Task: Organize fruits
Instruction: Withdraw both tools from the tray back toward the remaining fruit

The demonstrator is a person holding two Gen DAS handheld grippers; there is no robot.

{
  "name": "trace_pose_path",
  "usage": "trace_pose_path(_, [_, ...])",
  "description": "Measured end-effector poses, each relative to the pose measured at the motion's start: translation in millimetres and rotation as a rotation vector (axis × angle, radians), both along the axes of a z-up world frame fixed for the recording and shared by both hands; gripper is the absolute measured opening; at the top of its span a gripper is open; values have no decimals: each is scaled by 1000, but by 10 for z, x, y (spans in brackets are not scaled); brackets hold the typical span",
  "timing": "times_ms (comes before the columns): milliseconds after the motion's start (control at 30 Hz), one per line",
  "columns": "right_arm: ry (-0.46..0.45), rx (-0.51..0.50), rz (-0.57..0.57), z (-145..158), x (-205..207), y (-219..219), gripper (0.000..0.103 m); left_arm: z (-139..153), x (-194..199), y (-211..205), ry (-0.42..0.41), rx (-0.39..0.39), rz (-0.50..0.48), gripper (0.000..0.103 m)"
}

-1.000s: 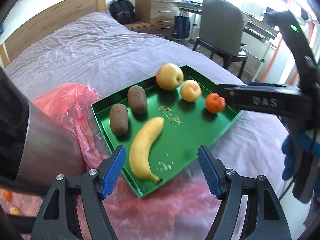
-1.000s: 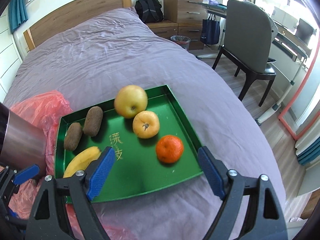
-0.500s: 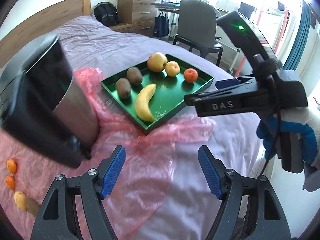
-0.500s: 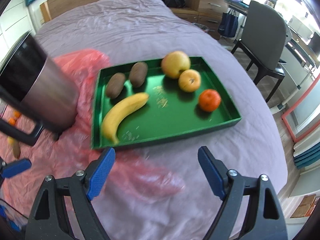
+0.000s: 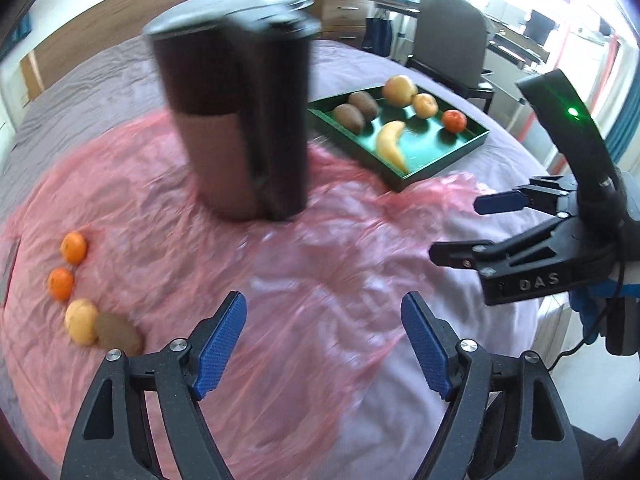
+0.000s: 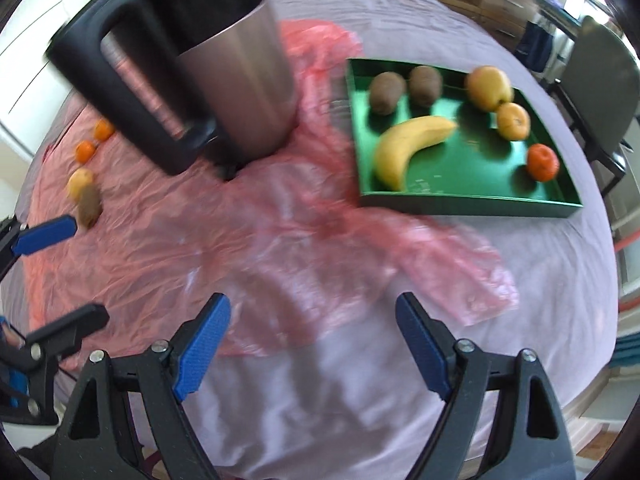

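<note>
Fruits in two groups, referenced to the shallow green rectangular tray on the mauve bedspread. In tray: yellow banana mid-floor, two brown fuzzy kiwis side by side at the far wall, yellow-red apple at far corner, small yellow-orange citrus just beside apple, red-orange mandarin near the right wall. Loose, well left of tray on crinkled pink plastic sheet: two small orange mandarins, pale yellow round fruit touching a brown kiwi. Tall steel kettle with black handle and lid upright on the sheet between tray and loose group, beside tray's left wall. Left gripper over the sheet, left of tray, blue-padded jaws opening, nothing between. Right gripper near side of tray over bedspread, jaws spread wide, empty.
</note>
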State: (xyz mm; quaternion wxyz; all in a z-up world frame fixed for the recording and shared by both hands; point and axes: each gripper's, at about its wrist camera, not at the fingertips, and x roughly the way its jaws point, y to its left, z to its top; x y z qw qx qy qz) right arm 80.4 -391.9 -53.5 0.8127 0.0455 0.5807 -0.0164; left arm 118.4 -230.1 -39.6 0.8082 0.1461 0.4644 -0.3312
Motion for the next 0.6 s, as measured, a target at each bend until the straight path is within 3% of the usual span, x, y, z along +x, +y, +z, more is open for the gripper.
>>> trace_pose_path(333, [21, 67, 302, -93, 227, 1138, 103, -176, 507, 1208, 54, 55, 317, 75])
trace_pose_path(433, [15, 106, 397, -151, 391, 1521, 94, -218, 748, 1551, 58, 60, 407, 75])
trace_pose_path(600, [-11, 161, 489, -243, 673, 2043, 87, -307, 1066, 1908, 70, 30, 497, 75])
